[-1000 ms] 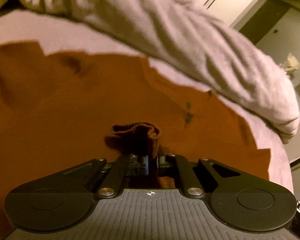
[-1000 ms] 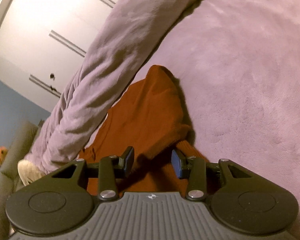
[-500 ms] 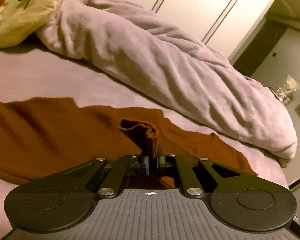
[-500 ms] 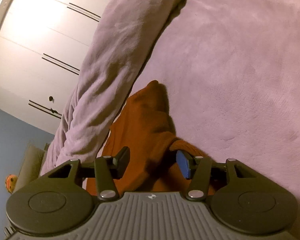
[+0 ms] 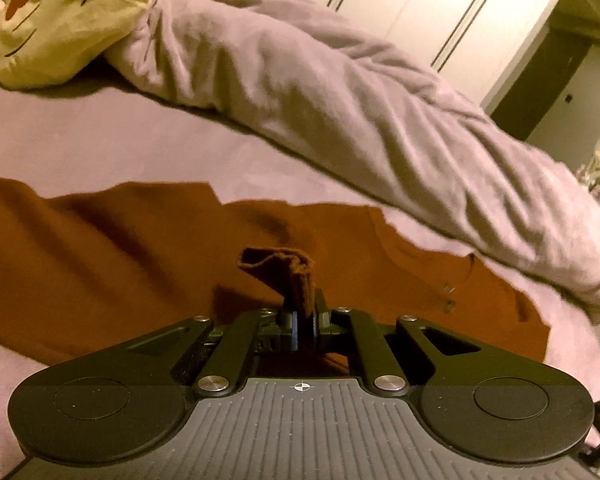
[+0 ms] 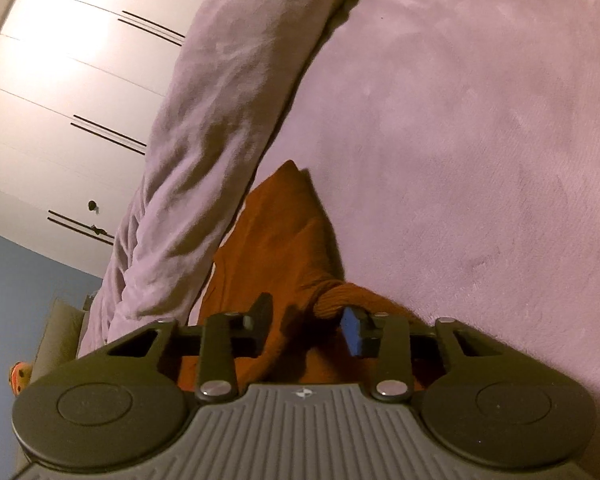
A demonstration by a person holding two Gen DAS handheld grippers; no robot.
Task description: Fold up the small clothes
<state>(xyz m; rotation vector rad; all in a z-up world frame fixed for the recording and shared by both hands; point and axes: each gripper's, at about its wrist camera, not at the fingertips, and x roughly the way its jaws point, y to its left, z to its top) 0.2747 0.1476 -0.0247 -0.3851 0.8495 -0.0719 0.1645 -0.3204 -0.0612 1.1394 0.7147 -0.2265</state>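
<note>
Two grippers work one rust sweater (image 5: 112,256) spread across the bed (image 5: 80,136): left gripper (image 5: 305,320) clenched on a cuff (image 5: 296,276), right gripper (image 6: 306,322) just closing, slack around the other sleeve (image 6: 336,294).

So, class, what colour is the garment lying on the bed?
Rust orange, clearest in the left wrist view.

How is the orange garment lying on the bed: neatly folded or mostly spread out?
Mostly spread out. The orange garment lies flat across the bed; only one ribbed edge is lifted, pinched in the left gripper.
</note>
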